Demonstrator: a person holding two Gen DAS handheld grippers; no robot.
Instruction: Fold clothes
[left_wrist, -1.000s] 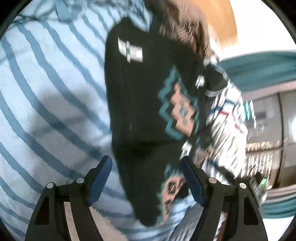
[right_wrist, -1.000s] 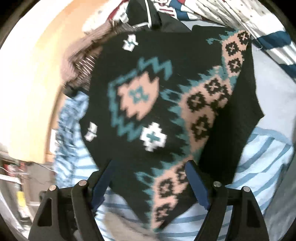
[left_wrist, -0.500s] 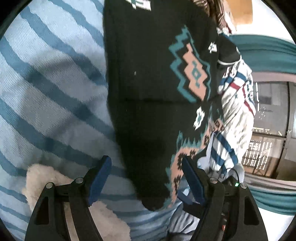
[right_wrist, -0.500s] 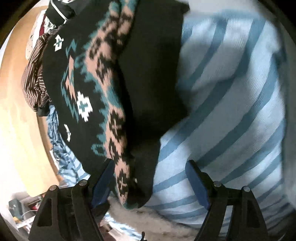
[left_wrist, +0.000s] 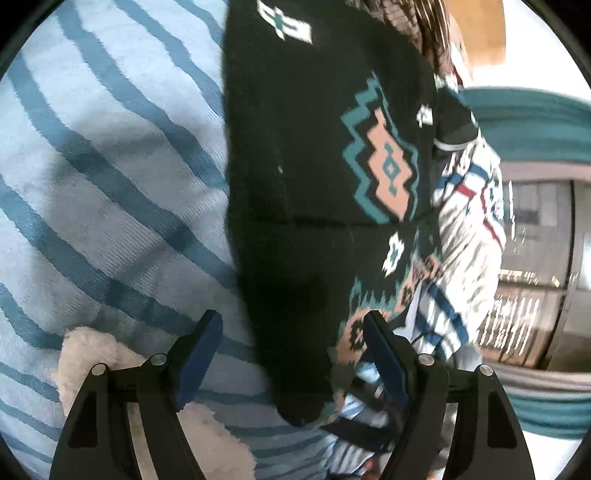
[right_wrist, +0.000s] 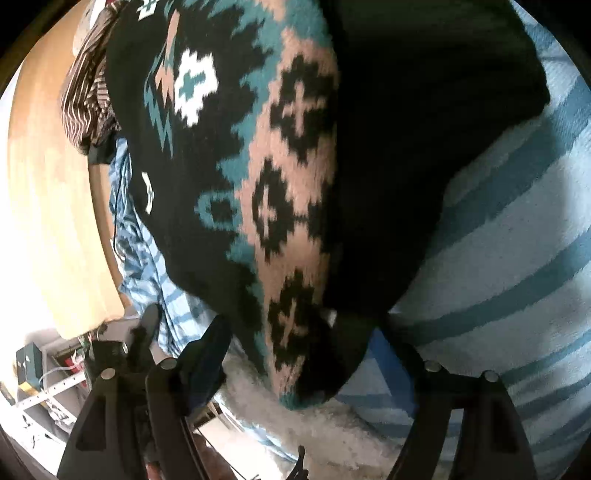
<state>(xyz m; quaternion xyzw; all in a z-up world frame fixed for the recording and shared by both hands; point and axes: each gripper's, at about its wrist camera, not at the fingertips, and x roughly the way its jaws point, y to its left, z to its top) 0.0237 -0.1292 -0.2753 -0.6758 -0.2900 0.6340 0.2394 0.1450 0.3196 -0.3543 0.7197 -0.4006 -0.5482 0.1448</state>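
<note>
No readable text, label, brand, number or sign in either view. Black patterned sweater (left_wrist: 303, 155) carries only knitted geometric motifs, no lettering. White garment (left_wrist: 469, 221) beside it has red and blue markings, too blurred to read. Background shelving too small and smeared to read.

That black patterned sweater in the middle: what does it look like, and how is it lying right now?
The sweater is a thick-looking black knit with teal zigzag borders, salmon-pink diamonds and small white crosses, plus a pink band of black cross shapes running along one edge. It lies folded over on a light blue striped blanket, its plain black side uppermost in the left view. One rounded corner reaches down between the open fingers of each gripper, left gripper and right gripper; neither visibly pinches it. More clothes are piled beyond its far end.
</note>
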